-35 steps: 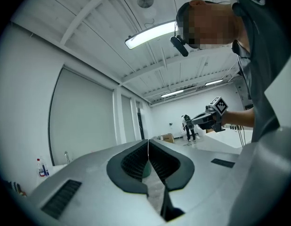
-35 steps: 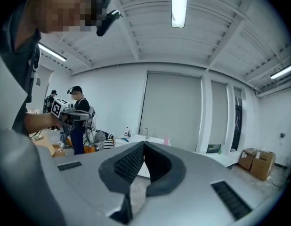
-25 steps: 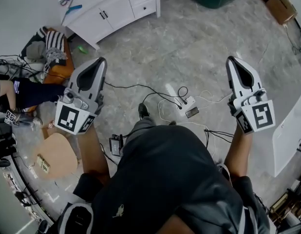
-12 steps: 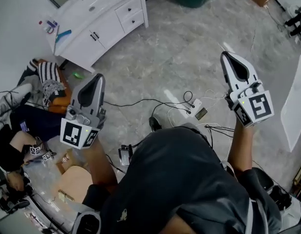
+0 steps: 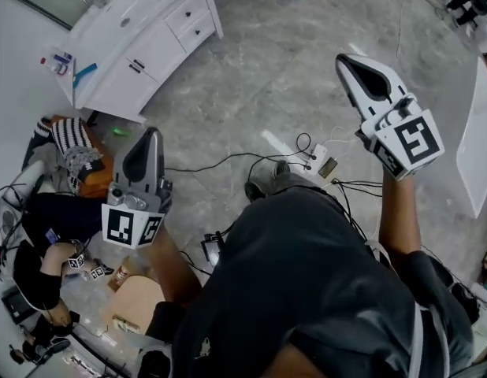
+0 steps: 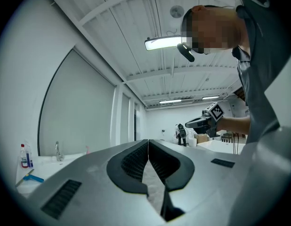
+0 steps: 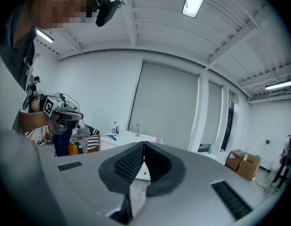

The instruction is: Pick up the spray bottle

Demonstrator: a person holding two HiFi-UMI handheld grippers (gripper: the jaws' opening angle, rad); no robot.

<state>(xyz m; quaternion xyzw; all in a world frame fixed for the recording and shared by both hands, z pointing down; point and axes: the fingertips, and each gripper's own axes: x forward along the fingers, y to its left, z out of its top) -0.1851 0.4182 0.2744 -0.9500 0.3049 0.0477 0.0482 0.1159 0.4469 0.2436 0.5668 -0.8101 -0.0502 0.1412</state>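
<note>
As it stands on the cabinet (image 5: 161, 50), the spray bottle (image 5: 61, 59) shows illegible print.

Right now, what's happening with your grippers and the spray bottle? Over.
Shut, empty: left gripper, right gripper. Small bottles on white vanity, too small to tell the spray one; untouched. Cables across floor between.
</note>
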